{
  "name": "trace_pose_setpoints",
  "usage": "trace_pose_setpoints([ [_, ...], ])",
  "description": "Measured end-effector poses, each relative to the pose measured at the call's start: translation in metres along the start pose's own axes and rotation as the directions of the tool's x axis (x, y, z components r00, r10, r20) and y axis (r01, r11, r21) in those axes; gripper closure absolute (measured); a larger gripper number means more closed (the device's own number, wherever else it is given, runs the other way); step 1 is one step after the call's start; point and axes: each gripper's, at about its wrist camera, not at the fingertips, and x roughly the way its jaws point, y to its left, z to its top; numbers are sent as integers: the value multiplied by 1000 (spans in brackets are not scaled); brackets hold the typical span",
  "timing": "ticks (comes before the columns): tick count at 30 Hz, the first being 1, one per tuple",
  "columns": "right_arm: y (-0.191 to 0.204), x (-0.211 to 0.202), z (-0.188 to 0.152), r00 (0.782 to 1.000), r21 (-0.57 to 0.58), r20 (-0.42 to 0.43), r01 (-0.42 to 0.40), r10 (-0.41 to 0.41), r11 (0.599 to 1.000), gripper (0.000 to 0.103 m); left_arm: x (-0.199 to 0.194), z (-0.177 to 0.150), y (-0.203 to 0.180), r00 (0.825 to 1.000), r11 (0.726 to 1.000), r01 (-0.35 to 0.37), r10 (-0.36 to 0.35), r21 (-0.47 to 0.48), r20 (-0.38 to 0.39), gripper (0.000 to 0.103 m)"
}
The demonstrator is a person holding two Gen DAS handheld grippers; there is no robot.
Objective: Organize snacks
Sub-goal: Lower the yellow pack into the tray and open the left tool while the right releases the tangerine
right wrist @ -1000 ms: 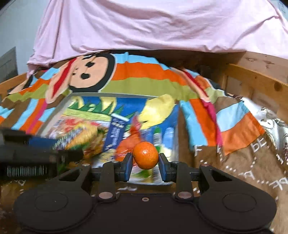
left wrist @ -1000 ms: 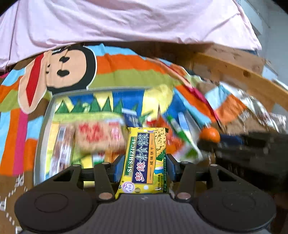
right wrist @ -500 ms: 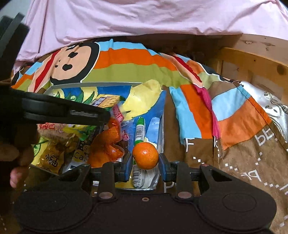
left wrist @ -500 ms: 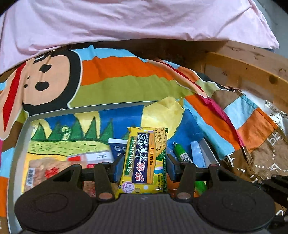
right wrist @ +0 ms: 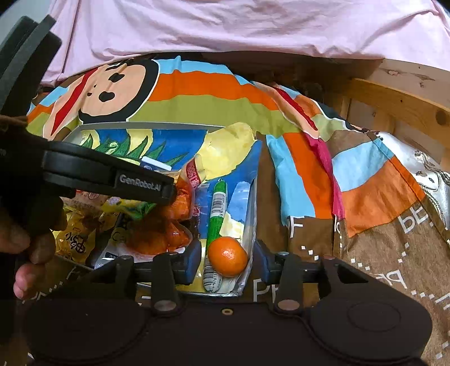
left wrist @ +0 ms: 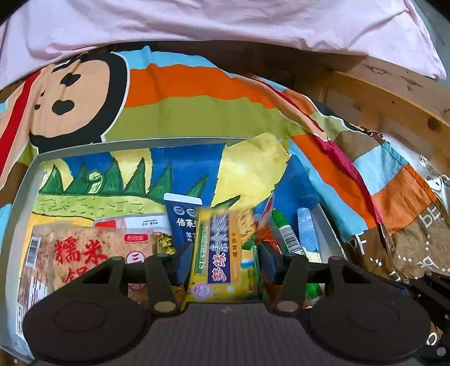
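Observation:
A yellow cracker packet (left wrist: pixel 222 247) stands blurred between the jaws of my left gripper (left wrist: pixel 225 261), which are opening; a gap shows on each side of it. It hangs over the grey tray (left wrist: pixel 140 140) of snacks. In the right wrist view a small orange (right wrist: pixel 227 255) lies in the tray's near right corner (right wrist: pixel 247 281). My right gripper (right wrist: pixel 227 260) is opening around it, both pads clear of the fruit. The left gripper's body (right wrist: pixel 112 180) and the hand holding it (right wrist: pixel 25 245) fill the left of that view.
The tray holds a rice cracker packet (left wrist: pixel 84 253), a blue packet (left wrist: pixel 184 216), a green sausage stick (right wrist: pixel 218 205) and an orange jelly bag (right wrist: pixel 166 225). It rests on a cartoon blanket (left wrist: pixel 197 95). A wooden bed rail (left wrist: pixel 393 95) runs at the right, a pink sheet (left wrist: pixel 225 22) behind.
Both grippers' jaws have spread. The cracker packet has slipped loose and blurred in the left one. The orange has dropped from the right pads onto the tray. The left gripper swung right earlier.

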Motion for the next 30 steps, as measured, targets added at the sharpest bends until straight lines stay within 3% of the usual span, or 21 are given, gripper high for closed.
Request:
trace_pose_setpoints([
  [4, -1, -1, 0, 1000, 1, 0, 3, -3, 1000, 54, -4, 0, 3, 1000, 1000, 10, -10, -8, 2, 37],
  [11, -6, -10, 1, 999, 30, 32, 6, -7, 1000, 36, -21, 2, 7, 1000, 999, 8, -7, -32, 22, 19],
  [17, -12, -30, 6, 995, 72, 93, 15, -21, 997, 22, -56, 1, 17, 996, 998, -35, 40, -56, 76, 4],
  [23, -15, -60, 9, 988, 147, 149, 14, -36, 989, 12, -101, -5, 25, 986, 994, -79, 89, -73, 140, 1],
  [30, -11, -106, 5, 969, 153, 242, 14, -51, 988, 1, -156, -28, 28, 973, 986, -131, 147, -99, 175, 1],
])
